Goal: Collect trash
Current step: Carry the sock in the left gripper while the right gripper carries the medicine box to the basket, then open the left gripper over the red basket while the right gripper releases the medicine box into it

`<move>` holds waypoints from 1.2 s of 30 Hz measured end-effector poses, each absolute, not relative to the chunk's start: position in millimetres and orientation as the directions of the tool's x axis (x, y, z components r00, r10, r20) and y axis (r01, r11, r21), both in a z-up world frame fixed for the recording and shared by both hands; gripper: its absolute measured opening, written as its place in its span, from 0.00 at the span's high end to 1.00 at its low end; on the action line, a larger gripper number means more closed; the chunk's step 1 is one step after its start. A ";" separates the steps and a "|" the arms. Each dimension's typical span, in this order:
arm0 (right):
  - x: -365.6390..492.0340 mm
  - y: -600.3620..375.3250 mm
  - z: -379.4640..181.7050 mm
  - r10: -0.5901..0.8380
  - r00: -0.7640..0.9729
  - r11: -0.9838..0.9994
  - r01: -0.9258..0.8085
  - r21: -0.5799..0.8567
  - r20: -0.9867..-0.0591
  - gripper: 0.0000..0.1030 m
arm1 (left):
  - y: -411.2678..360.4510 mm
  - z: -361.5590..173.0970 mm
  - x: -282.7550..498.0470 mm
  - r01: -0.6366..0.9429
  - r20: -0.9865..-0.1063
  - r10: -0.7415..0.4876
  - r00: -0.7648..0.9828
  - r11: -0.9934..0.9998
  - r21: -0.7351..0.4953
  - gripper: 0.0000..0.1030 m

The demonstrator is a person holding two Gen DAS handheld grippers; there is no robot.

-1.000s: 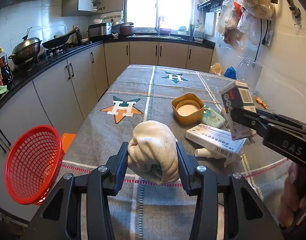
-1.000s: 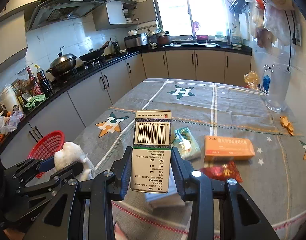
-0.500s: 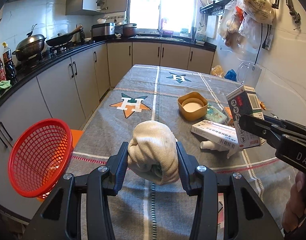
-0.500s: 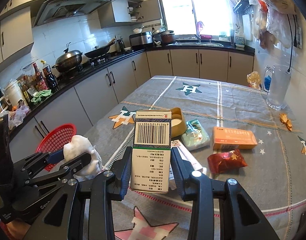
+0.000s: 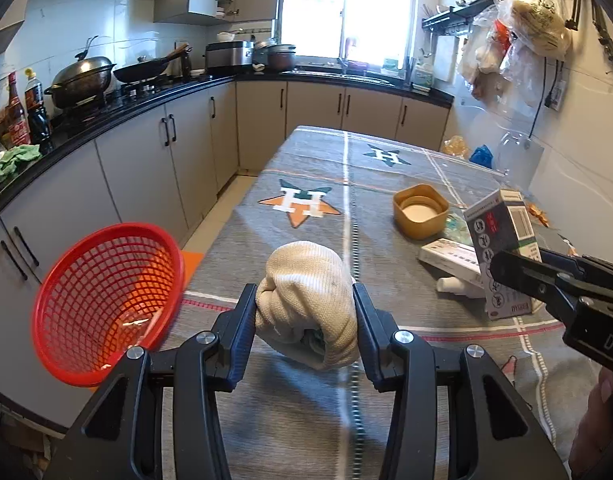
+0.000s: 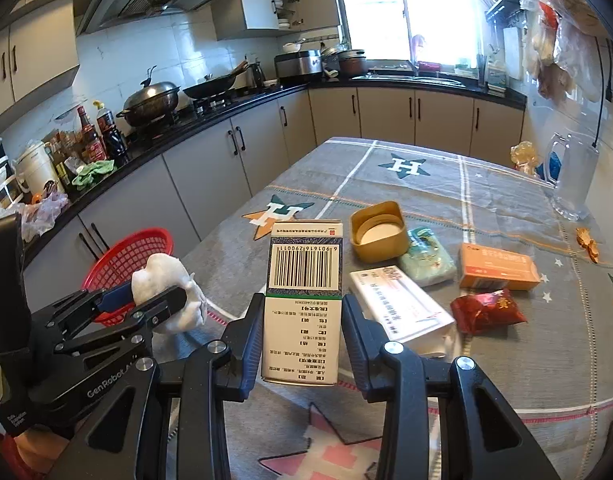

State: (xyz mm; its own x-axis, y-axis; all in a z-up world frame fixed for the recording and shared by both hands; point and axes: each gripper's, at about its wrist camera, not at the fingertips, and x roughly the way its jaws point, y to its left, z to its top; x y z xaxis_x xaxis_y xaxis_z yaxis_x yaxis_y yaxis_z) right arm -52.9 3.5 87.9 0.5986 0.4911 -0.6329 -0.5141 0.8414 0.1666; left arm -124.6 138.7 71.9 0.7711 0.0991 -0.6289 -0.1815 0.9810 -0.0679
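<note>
Between left claw [image 5: 304,312] pads: balled cloth [image 5: 308,300], clenched, carried clear above counter [image 5: 290,420]. Right claw [image 6: 302,328] grips upright box [image 6: 302,300]. Left of both, red basket [image 5: 106,300], probably the drop point.

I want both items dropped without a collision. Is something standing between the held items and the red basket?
Nothing visible does. The left gripper holds the rolled cloth just right of the red basket, with bare tablecloth between. The right gripper's carton has the left gripper and cloth on its basket side.
</note>
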 end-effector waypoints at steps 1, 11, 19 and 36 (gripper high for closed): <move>-53.9 6.6 87.5 0.496 0.592 0.837 -0.520 0.170 -0.636 0.60 | 142.0 72.1 -126.0 -0.187 -0.629 0.103 0.771 0.980 -0.070 0.57; -58.5 36.0 84.0 0.521 0.539 0.807 -0.564 0.175 -0.662 0.60 | 171.3 71.5 -135.4 -0.251 -0.626 0.148 0.766 0.965 -0.079 0.57; -59.6 69.5 82.8 0.537 0.497 0.775 -0.610 0.165 -0.682 0.60 | 207.9 68.9 -144.7 -0.316 -0.626 0.180 0.758 0.942 -0.111 0.57; -48.8 158.3 91.8 0.623 0.331 0.655 -0.716 0.242 -0.709 0.60 | 307.9 63.5 -171.5 -0.480 -0.647 0.299 0.701 0.869 -0.120 0.57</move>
State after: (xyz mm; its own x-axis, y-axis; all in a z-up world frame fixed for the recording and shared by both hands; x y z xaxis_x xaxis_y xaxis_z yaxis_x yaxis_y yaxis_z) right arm -48.8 158.3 91.8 0.3308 0.6232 -0.7087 -0.7159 0.6550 0.2418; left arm -171.5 307.9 63.5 0.7012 0.2987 -0.6473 -0.4805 0.8688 -0.1196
